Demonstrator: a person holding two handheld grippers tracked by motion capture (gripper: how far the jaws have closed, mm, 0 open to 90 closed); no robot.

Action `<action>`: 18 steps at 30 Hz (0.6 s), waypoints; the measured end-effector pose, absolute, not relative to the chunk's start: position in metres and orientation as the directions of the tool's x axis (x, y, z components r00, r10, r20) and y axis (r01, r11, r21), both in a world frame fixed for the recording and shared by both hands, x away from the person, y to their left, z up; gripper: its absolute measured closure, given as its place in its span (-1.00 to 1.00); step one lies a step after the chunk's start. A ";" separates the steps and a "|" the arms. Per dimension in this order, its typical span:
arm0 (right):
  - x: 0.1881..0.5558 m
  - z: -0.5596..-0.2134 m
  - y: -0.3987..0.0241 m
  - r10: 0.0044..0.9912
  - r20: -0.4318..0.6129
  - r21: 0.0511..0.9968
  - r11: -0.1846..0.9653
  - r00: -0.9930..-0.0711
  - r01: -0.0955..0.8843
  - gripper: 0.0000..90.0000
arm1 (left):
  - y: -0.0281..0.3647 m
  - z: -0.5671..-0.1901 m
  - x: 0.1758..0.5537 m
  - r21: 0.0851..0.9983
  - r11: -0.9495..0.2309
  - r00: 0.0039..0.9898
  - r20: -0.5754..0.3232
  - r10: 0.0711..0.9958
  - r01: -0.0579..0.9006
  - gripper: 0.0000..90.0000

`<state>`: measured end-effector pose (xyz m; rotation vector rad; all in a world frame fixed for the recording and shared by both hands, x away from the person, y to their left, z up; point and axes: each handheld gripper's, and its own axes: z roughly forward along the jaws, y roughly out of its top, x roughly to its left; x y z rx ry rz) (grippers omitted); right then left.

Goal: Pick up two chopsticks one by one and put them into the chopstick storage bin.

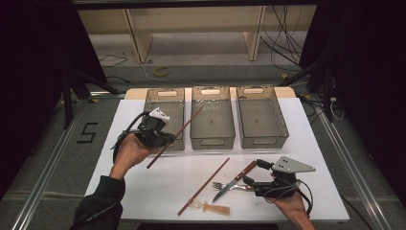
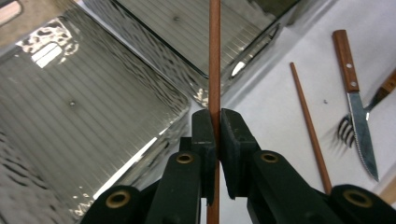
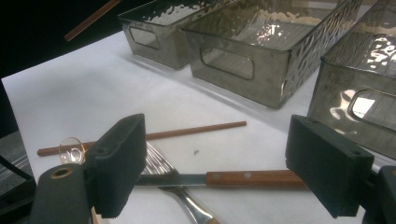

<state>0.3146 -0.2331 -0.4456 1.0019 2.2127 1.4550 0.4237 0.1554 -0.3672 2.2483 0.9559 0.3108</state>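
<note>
My left gripper [image 1: 166, 140] [image 2: 217, 122] is shut on a brown chopstick [image 1: 184, 127] [image 2: 215, 56], held in the air near its lower end. The stick slants up over the near right corner of the left grey bin [image 1: 168, 112] [image 2: 70, 116]. A second chopstick [image 1: 205, 186] [image 2: 308, 121] [image 3: 187, 132] lies on the white table. My right gripper [image 1: 253, 173] [image 3: 224, 154] stands open low over the table. A wooden-handled knife [image 1: 233, 183] [image 2: 357, 107] [image 3: 252, 177] lies between its jaws, untouched, crossing a metal fork [image 1: 220, 185] [image 2: 346, 129] [image 3: 161, 163].
Three grey ribbed bins stand in a row at the back: the left one, a middle bin [image 1: 212, 120] [image 3: 233, 51] and a right bin [image 1: 261, 117] [image 3: 355, 79]. A clear plastic utensil [image 1: 213, 208] [image 3: 70, 149] lies near the front edge.
</note>
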 end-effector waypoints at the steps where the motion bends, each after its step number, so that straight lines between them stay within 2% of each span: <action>1: 0.314 -0.445 -0.233 0.697 0.117 0.892 0.240 -0.707 0.384 -0.52 | 0.157 -0.366 0.426 0.665 -0.502 0.697 -0.039 0.716 0.553 0.87; 18: 0.315 -0.446 -0.233 0.692 0.121 0.892 0.239 -0.712 0.384 -0.52 | 0.175 -0.347 0.476 0.707 -0.423 0.608 -0.012 0.794 0.567 0.87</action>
